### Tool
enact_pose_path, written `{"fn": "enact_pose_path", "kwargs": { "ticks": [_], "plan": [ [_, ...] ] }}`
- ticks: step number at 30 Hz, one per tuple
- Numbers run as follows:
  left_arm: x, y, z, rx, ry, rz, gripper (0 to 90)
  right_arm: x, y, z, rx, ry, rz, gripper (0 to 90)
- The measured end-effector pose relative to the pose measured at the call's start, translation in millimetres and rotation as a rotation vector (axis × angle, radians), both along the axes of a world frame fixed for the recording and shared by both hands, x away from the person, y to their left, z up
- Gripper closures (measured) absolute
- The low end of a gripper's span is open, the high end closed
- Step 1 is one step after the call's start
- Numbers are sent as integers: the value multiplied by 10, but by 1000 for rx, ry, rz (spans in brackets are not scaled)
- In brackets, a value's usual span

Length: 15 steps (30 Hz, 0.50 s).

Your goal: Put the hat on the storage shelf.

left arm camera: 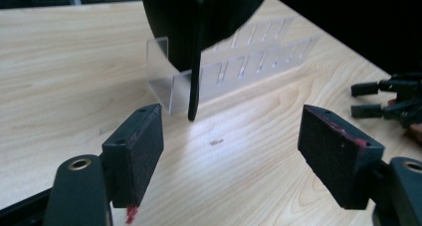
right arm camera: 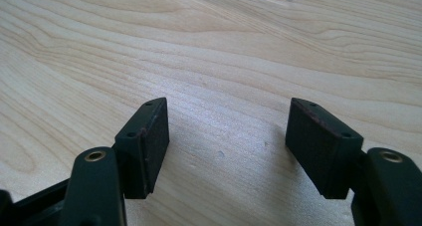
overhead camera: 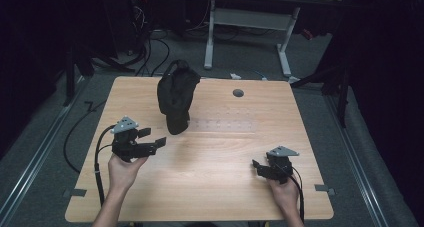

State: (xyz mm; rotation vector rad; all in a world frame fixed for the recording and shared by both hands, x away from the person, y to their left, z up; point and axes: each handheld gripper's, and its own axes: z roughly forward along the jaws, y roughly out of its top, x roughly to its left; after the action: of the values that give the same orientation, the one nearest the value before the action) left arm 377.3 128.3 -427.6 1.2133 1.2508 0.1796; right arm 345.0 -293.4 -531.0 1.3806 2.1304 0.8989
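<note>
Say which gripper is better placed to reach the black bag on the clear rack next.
Left. The left gripper sits close to the black bag on the clear rack, open and facing it. The right gripper is far across the table.

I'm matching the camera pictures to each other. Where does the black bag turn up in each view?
High view: black bag stands upper centre-left on the table.
Left gripper view: top centre, its strap hanging down.
Right gripper view: not in it.
Shared landmark: the clear plastic rack beside the bag.
</note>
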Motion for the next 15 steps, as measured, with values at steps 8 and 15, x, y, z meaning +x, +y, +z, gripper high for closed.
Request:
{"fn": "enact_pose_path", "kwargs": {
  "ticks": [8, 15],
  "plan": [
    [-40, -50, -251, 74, 16, 19, 275, 0, 0, 0, -1, 0, 0, 339],
    [-48, -102, -810, 226, 46, 93, 300, 0, 0, 0, 0, 0, 0, 339]
  ]
}}
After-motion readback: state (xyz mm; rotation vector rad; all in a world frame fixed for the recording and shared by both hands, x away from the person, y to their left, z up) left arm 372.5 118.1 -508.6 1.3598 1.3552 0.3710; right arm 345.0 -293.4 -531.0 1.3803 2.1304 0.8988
